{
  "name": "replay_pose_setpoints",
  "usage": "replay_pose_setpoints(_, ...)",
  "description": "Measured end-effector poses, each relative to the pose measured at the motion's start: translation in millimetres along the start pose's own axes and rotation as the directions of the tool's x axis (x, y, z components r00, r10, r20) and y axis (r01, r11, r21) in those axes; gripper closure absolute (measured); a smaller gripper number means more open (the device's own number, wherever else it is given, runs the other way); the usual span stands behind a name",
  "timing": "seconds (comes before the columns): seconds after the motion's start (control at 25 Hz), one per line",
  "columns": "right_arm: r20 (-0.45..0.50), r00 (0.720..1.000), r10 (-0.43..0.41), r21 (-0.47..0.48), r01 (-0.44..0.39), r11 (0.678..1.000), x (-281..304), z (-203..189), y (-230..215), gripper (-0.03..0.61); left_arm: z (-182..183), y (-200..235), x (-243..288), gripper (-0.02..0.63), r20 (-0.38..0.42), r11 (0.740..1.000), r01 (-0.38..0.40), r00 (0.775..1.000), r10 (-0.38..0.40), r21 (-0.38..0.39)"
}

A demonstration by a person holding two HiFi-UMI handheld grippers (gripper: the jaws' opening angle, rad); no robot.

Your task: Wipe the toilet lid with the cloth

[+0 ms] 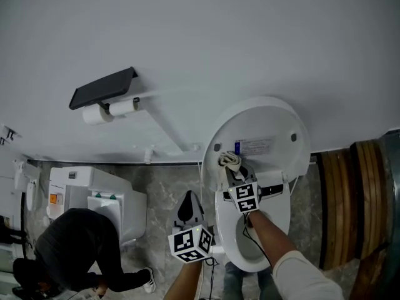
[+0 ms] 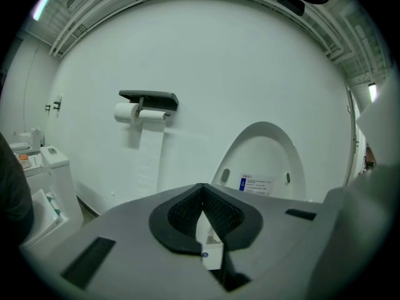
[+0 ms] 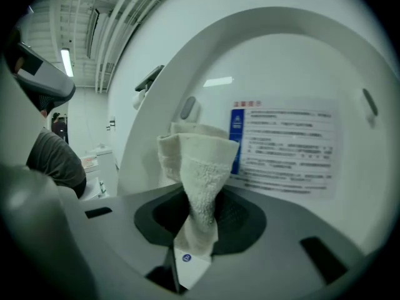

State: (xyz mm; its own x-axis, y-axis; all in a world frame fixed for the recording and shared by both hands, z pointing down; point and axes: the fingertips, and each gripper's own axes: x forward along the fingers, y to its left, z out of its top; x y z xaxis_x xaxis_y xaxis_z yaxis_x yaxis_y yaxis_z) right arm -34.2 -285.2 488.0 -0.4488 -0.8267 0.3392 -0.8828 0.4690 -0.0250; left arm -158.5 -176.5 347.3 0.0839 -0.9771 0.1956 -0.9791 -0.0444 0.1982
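One cloth [image 3: 197, 167], pale terry and bunched, stands up from the right gripper [image 3: 200, 212], whose jaws are clamped on its lower end. The wad is against or just short of the raised lid [image 1: 269, 120], low on its inner face and left of the printed label [image 3: 284, 145]. Neither view confirms contact. The lid stands upright before the wall [image 1: 187, 30], above the seat [image 1: 278, 217]. The left gripper [image 2: 201, 195] has its jaws pressed together with nothing between them. It hangs left of the seat, apart from the lid.

Likely faults from here:
- **Cloth slipping:** Only a narrow tail of cloth sits in the jaws, so drag along the lid could pull it loose. It could also fold the wad over, leaving the hard jaw tips to scrape the plastic.
- **Lid tipping:** Pressing on the upright lid looks safe if the wall backs it, but a stroke that hooks its edge could tip it forward onto the seat.
- **Label lifting:** Rubbing across the label may lift a corner.

Hidden or unclear:
- The lid's outer face is turned to the wall.
- The right arm [image 1: 281, 245] covers part of the seat in the head view.
- The label's print is too small to read.
- A paper holder [image 1: 103, 87] is mounted on the wall well to the left.
- A crouching person [image 1: 75, 245] is cut off at the lower left corner.
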Motion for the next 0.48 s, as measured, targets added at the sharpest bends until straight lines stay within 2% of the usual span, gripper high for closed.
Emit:
replay_pose_setpoints(0.16,-0.007,0.995,-0.095,0.035,0.095,0.995,-28.0,-12.7,-59.5,0.486,-6.5,-30.6,9.7,0.6,-0.01,0.999,0.039,0.999,-0.038,0.007)
replay_pose_setpoints(0.28,-0.015,0.979,-0.204,0.072,0.205,0.976,-54.7,-25.2,-113.4,0.486,-11.7,-53.7,14.1,0.6,-0.021,0.998,0.065,0.998,-0.065,0.01)
replay_pose_setpoints(0.36,-0.035,0.954,-0.299,0.093,0.301,0.949,-73.1,-35.0,-148.0,0.486,-15.0,-66.9,16.1,0.6,-0.029,0.996,0.083,0.996,-0.082,0.013)
replay_pose_setpoints(0.48,-0.088,0.892,-0.443,0.116,0.451,0.885,-99.2,-47.2,-191.1,0.486,-17.2,-81.9,16.6,0.6,-0.032,0.994,0.102,0.994,-0.102,0.023)
